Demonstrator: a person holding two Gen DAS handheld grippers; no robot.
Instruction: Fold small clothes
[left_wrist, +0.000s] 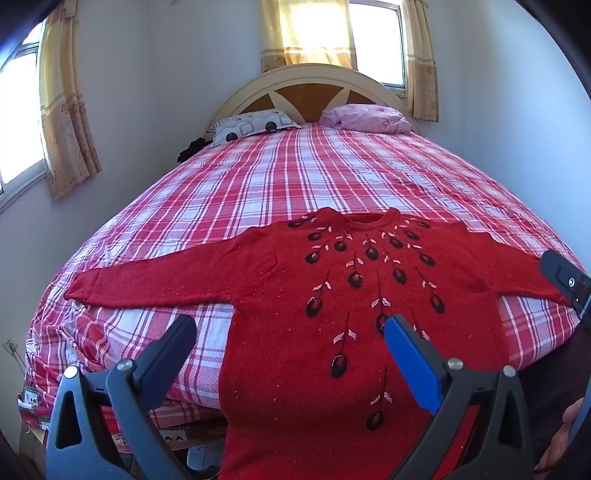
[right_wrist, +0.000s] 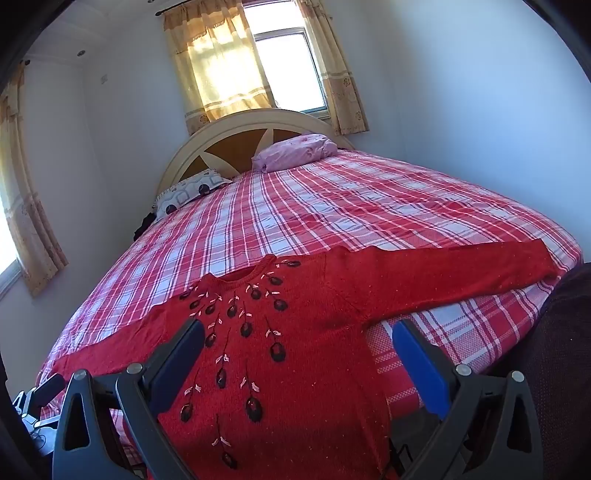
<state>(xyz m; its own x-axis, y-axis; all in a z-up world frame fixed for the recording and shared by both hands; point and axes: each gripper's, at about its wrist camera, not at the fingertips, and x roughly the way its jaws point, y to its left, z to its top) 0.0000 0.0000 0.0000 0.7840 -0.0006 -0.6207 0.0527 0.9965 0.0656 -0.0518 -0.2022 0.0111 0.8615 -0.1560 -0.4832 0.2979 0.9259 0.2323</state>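
Left gripper (left_wrist: 290, 325) is being held pitched down toward the foot of the bed (left_wrist: 295, 177), jaws spread wide, nothing pinched between them; in the left wrist view one finger is sitting at 7 o'clock over the plaid bedsheet (left_wrist: 258, 173), the blue-padded one at 5 o'clock over the sweater body. Right gripper (right_wrist: 297, 330) is likewise being held angled down, jaws fully spread, nothing gripped; in the right wrist view its fingers are sitting at 7 and 5 o'clock, straddling the sweater's body edge and the sheet beside it. Whether either one is touching the fabric cannot be told. Red knit sweater (left_wrist: 321, 295) is lying flat, front up, at the bed's near end, neckline pointing to 12 o'clock toward the headboard (left_wrist: 310, 92), both sleeves stretched out sideways, hem hanging over the near edge. Part of the right gripper is being seen at 3 o'clock in the left wrist view, by the sleeve end. Two pillows (left_wrist: 255, 125) are lying at 12 o'clock against the headboard. No containers in frame.
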